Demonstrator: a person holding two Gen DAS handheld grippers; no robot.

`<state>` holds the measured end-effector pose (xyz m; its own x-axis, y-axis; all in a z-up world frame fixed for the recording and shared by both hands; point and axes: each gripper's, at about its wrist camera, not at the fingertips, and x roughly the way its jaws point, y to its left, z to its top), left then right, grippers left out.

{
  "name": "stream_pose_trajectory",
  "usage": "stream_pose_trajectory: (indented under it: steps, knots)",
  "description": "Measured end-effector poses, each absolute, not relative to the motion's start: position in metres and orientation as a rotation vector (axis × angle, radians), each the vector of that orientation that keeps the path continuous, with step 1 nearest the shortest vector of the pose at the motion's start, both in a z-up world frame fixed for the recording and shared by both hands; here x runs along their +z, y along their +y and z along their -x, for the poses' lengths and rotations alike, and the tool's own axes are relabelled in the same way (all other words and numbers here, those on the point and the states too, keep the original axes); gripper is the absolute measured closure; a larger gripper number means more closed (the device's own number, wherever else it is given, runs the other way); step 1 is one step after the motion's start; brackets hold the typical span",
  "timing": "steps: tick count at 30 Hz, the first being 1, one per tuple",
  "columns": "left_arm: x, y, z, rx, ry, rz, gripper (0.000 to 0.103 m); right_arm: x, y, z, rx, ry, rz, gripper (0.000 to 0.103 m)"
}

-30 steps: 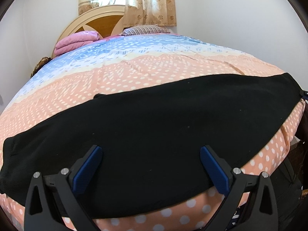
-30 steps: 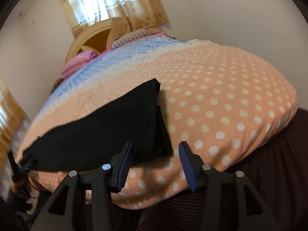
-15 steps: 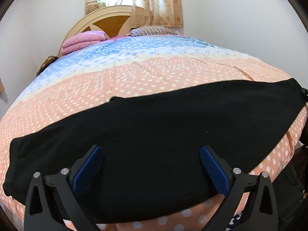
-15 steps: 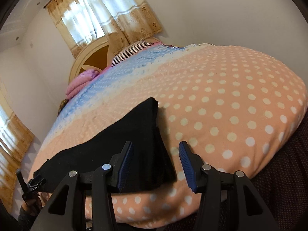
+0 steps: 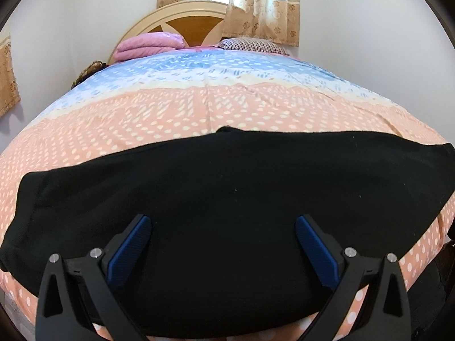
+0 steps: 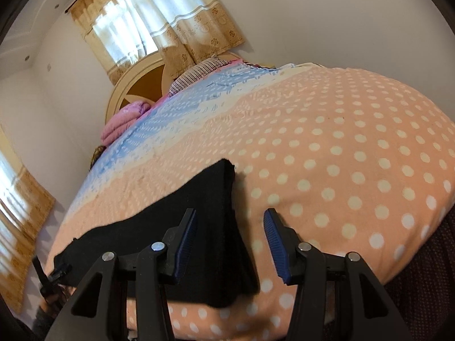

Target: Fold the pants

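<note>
Soft, limp black fabric pants lay flat across the polka-dot peach bedspread; the left gripper hovered wide open, the right gripper, fingers just narrowing but empty, stood over the near-right corner, seemingly the best hold.

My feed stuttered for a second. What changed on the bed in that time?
The right tool has narrowed its jaws a little and now straddles the end of the pants, not yet pressing them. The left tool slid along the pants, wide open over the cloth. The pants lie flat as before on the bedspread; nothing grabbed or released.
</note>
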<state>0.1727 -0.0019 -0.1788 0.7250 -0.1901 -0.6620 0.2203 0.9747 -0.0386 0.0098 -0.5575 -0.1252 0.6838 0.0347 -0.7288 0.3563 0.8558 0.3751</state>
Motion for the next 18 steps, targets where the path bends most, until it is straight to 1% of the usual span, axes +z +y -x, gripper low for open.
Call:
stream_pose_trajectory:
  steps: [2, 4, 9, 14, 18]
  knots:
    - [-0.180, -0.002, -0.172, -0.225, 0.721, -0.035, 0.000, -0.128, -0.552, -0.015, -0.169, 0.836, -0.511, 0.068]
    - [-0.181, 0.000, -0.171, -0.226, 0.716, -0.029, 0.000, -0.130, -0.547, -0.015, -0.130, 0.848, -0.525, 0.071]
    - [-0.181, 0.000, -0.171, -0.229, 0.714, -0.027, 0.000, -0.133, -0.548, -0.017, -0.148, 0.855, -0.540, 0.088]
    - [-0.182, 0.000, -0.171, -0.228, 0.715, -0.026, 0.000, -0.121, -0.535, -0.013, -0.150, 0.827, -0.516, 0.091]
    - [-0.181, 0.000, -0.171, -0.230, 0.717, -0.026, 0.000, -0.094, -0.507, -0.018, -0.132, 0.786, -0.454, 0.091]
